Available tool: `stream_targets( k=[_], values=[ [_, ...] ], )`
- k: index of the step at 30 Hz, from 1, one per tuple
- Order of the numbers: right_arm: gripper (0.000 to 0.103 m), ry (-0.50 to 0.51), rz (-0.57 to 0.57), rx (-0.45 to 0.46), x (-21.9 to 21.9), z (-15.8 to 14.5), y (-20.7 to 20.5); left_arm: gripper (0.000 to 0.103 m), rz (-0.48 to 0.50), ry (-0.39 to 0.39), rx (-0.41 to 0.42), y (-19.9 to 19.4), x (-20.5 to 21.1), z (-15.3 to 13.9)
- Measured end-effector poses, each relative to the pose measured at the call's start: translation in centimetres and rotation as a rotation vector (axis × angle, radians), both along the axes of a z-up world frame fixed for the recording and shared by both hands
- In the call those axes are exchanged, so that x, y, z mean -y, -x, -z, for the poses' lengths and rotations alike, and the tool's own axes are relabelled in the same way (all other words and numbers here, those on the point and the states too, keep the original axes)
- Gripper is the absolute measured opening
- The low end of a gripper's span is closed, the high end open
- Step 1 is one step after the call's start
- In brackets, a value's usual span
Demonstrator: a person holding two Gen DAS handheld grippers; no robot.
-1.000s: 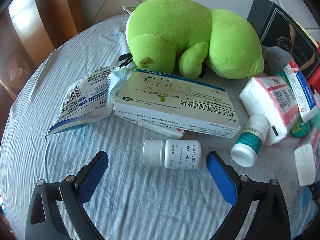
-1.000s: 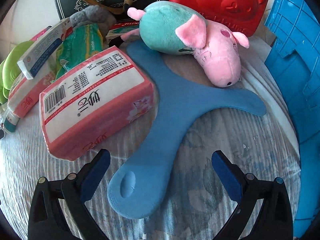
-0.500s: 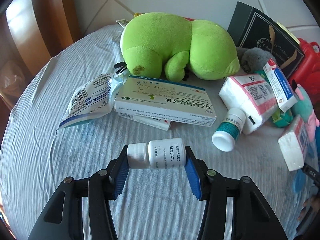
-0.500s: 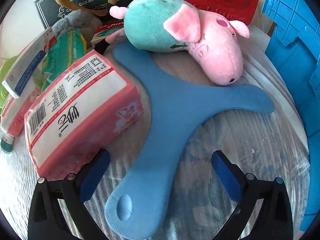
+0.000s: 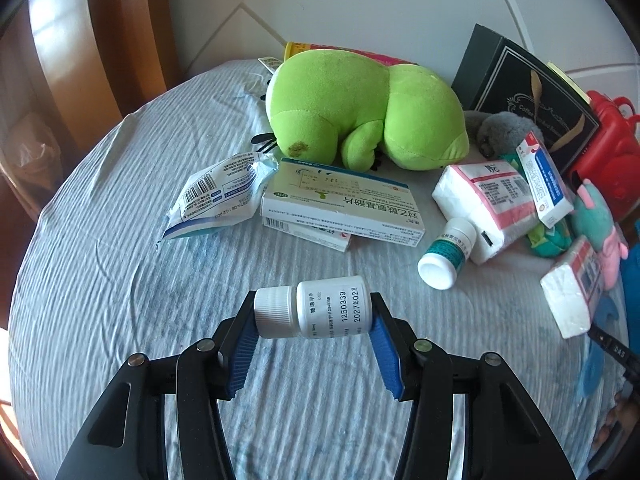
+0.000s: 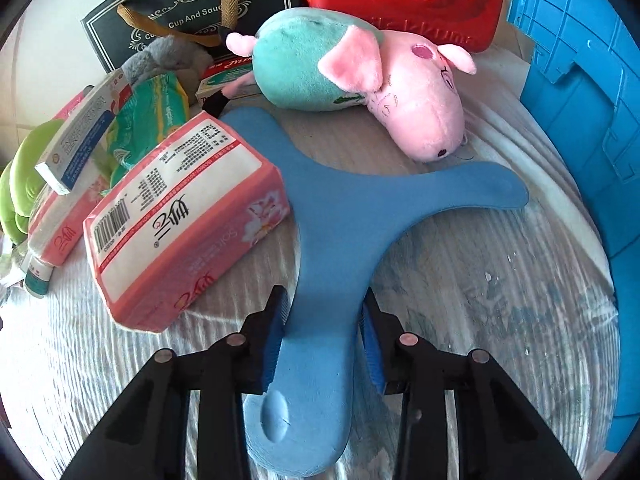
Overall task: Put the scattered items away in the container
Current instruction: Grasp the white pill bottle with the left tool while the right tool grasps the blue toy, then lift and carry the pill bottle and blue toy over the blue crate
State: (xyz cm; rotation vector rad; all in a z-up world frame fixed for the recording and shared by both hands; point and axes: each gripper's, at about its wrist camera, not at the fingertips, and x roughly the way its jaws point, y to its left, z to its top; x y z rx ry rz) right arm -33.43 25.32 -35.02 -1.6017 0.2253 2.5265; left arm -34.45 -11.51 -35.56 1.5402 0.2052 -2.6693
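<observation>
The left gripper (image 5: 314, 330) clamps a white pill bottle (image 5: 312, 312) crosswise, cap to its left. The right gripper (image 6: 322, 340), jaws just closing, pinches the blue boomerang's (image 6: 352, 216) near arm; the blue crate (image 6: 580, 92), probably the container, lies to its right

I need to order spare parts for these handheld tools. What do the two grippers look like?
Both look alike. The left gripper and right gripper each have two matte black plastic fingers built from angular linkage bars with round silver pivot pins. Each fingertip carries a blue ribbed pad on its inner face. No cables, sleeves or markings show.
</observation>
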Motion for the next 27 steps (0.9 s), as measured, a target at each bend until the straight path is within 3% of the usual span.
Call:
stream_targets(
  k=[4,7,9,18,27],
  values=[
    [0.035,0.022,-0.020,-0.011,0.0,-1.6,-2.1,0.051,0.000,-0.008,0.000,-1.1,-0.3,-0.4],
    [0.034,0.035,-0.033,-0.021,-2.5,-2.5,-2.9,0.051,-0.009,-0.018,-0.004,-1.9,-0.5,-0.9],
    [0.034,0.036,-0.042,-0.029,-4.4,-2.9,-5.7,0.051,-0.010,-0.022,-0.008,-2.4,-0.7,-1.3],
    [0.030,0.050,-0.083,-0.049,-4.8,-7.0,-8.1,0.051,-0.001,-0.033,-0.040,-4.6,-2.0,-4.0],
    [0.009,0.096,-0.150,-0.074,-5.3,-10.2,-10.9,0.051,0.005,-0.036,-0.066,-6.6,-2.8,-6.8]
  ],
)
